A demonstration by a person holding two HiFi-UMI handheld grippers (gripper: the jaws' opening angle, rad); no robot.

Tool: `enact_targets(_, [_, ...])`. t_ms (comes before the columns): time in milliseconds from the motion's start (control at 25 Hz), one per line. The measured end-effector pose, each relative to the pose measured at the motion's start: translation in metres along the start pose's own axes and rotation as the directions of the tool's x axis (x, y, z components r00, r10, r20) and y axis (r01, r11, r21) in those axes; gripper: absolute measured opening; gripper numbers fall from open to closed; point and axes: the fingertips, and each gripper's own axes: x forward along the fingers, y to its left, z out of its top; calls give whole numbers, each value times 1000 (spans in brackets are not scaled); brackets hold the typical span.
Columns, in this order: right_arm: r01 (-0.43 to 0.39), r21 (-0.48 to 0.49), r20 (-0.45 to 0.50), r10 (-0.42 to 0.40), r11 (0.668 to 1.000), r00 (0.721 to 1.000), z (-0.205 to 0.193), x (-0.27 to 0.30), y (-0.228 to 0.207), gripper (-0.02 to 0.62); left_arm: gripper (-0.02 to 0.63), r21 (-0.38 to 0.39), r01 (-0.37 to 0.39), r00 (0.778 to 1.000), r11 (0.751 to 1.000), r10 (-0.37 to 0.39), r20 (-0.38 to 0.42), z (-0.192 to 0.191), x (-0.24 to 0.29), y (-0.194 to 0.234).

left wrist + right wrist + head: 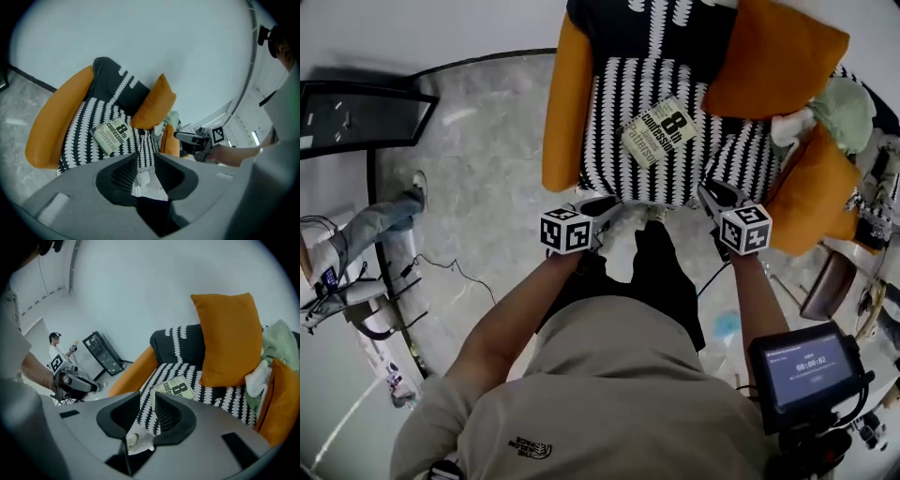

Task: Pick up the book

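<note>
The book [659, 131], a cream paperback with a large black "8" on its cover, lies flat on the black-and-white patterned seat of an armchair [619, 103]. It also shows in the left gripper view as the book [112, 133] and in the right gripper view as the book [176, 387]. My left gripper [607, 204] hovers at the seat's front edge, below and left of the book, jaws apart with nothing between them. My right gripper [711, 194] hangs at the front edge, below and right of the book, likewise open and empty. Neither touches the book.
Orange armrests [565, 103] flank the seat and an orange cushion [773, 56] leans at the back right. A pale green cloth [844, 108] lies on the right arm. A black cabinet [356, 112] and another person's leg [384, 220] are at the left; a screen device [811, 370] sits lower right.
</note>
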Motion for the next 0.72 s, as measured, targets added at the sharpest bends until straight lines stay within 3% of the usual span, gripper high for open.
enact_targets(80, [-54,-13,-49,53,998,997,10,28,-37,106,101,-73,-49,999,996,51,17,9,31,17])
enact_targets(280, [-123,-51,-130,116,991,985,21,93,-121,107,110,-161,-161,985,974,170,41,26,101,69])
enact_targets(720, [-147,-64,-214,131,987,968,4,255,-223,110,143,-282,-251,965,926,263,5,10,204,190])
